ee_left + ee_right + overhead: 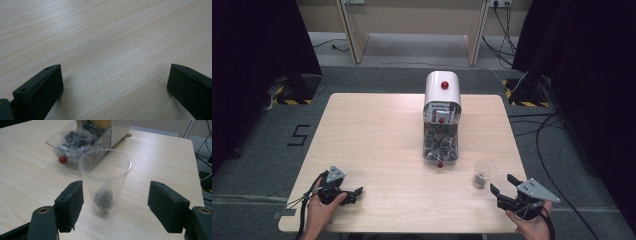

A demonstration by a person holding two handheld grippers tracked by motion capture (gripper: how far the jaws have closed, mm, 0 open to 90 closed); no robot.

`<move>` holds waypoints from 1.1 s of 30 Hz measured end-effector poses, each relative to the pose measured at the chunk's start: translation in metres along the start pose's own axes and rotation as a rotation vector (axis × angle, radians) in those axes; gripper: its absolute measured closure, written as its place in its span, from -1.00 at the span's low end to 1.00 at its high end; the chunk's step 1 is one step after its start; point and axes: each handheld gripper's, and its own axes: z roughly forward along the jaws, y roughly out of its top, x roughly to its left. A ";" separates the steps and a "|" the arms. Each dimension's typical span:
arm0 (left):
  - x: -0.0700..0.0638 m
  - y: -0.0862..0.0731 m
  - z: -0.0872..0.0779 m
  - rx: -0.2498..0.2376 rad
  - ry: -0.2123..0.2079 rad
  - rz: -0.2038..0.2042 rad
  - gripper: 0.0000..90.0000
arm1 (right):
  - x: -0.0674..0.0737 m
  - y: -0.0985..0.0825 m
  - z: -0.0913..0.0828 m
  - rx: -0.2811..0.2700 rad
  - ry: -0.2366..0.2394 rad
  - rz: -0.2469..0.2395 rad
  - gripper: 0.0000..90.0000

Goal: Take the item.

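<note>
Near the front right of a pale wooden table (377,130), stands a clear plastic cup (484,173), upright, mouth up. Sits just ahead of the right gripper (502,184), slightly toward the table's middle from it, apart from both jaws. Seen from the right gripper view, rises between the two black jaws but a little beyond their tips, so not yet enclosed. Right gripper spread wide, empty, held low by a hand (532,225) at the table's front edge. Likely calls for a short push forward to bring the jaws around the cup wall, judging from the layout alone.

Looks thin and see-through, tapering toward the base, with a rolled rim. Holds a small dark clump at the bottom, possibly a little clear packet of dark pieces; too blurred to say more. Probably light and easy to crush or tip if squeezed hard.

Just behind the cup, toward the table's centre, stands a white dispenser (442,90) with a red knob, its clear tray (75,147) heaped with small clear packets of dark contents. Carries a second red knob (62,160) at the tray's front.

Far across at front left, lies the left gripper (354,192), well apart from the cup, wide too, empty, over bare wood.
</note>
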 end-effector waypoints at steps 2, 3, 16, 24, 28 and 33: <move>0.000 0.000 0.000 0.000 0.000 0.000 -1.00 | 0.000 -0.002 0.000 0.004 0.001 0.005 -0.34; 0.000 0.000 0.000 0.001 0.000 0.000 -1.00 | 0.000 -0.002 -0.001 0.004 -0.001 0.000 -0.34; 0.000 0.000 0.000 0.000 0.000 0.000 -1.00 | -0.003 -0.018 -0.004 0.034 -0.005 0.022 -0.34; 0.000 0.000 0.000 0.000 0.000 0.000 -1.00 | -0.005 -0.026 -0.006 0.053 -0.006 0.032 -0.34; 0.000 0.000 0.000 0.000 0.000 0.000 -1.00 | -0.004 -0.029 -0.006 0.059 -0.007 0.030 -0.35; 0.000 0.000 0.000 0.000 0.000 0.000 -1.00 | -0.005 -0.033 -0.007 0.070 -0.008 0.026 -0.37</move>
